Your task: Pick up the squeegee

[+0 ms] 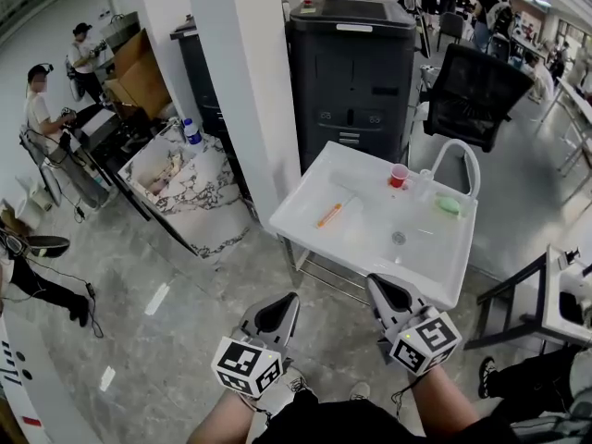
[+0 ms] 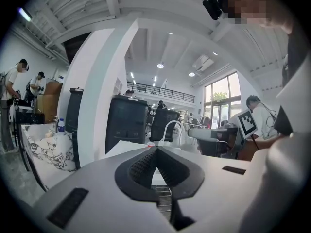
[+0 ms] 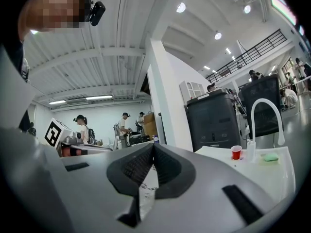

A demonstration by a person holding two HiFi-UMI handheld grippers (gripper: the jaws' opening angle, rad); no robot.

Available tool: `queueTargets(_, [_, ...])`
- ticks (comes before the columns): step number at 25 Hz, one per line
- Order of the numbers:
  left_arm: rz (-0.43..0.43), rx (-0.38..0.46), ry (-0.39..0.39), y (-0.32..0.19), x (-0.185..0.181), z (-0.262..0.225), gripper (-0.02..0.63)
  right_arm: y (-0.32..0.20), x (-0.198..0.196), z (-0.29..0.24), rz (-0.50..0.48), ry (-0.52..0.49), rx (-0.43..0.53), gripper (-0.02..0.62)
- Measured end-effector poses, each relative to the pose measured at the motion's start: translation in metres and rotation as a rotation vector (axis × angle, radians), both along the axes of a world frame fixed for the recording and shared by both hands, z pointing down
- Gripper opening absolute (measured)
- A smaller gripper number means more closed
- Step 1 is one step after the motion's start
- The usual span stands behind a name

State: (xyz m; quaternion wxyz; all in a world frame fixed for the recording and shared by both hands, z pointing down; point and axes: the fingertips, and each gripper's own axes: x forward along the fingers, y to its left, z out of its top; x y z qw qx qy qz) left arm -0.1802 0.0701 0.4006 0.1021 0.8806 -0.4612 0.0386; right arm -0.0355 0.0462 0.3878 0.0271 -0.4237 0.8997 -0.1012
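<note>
The squeegee [image 1: 329, 214], with an orange handle, lies flat on the left half of the white sink table [image 1: 305, 226]. Both grippers hang in front of the table's near edge, short of the squeegee. My left gripper [image 1: 290, 298] is shut with nothing between its fingers; in its own view the tips [image 2: 156, 149] meet and point over the table. My right gripper [image 1: 374, 281] reaches the table's front edge, and its tips [image 3: 153, 145] also meet with nothing held. The squeegee is hidden in both gripper views.
On the sink table stand a red cup [image 1: 399, 176], a green sponge [image 1: 449, 205] and a white arched faucet [image 1: 460, 154]. A white pillar [image 1: 248, 91] and a black cabinet [image 1: 351, 72] rise behind. A marble table [image 1: 190, 188] and people are at the left, an office chair [image 1: 481, 95] at the right.
</note>
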Motion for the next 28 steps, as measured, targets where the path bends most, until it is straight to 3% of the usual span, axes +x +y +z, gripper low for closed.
queueTargets(9, [0.015,-0.008,0.014,-0.047,-0.074,0.003,0.017,-0.044,-0.068,0.001,0.036,-0.001,-0.009,0.017])
queueTargets(14, [0.025,-0.019,0.022,-0.064,-0.090,0.006,0.017,-0.056,-0.082,0.002,0.054,0.007,-0.016,0.017])
queueTargets(22, [0.060,-0.030,0.014,-0.098,-0.064,0.014,0.017,-0.087,-0.047,0.007,0.102,0.004,-0.017,0.017])
queueTargets(28, [0.056,-0.049,-0.004,-0.143,-0.016,0.018,0.017,-0.133,0.001,0.009,0.098,-0.013,-0.022,0.017])
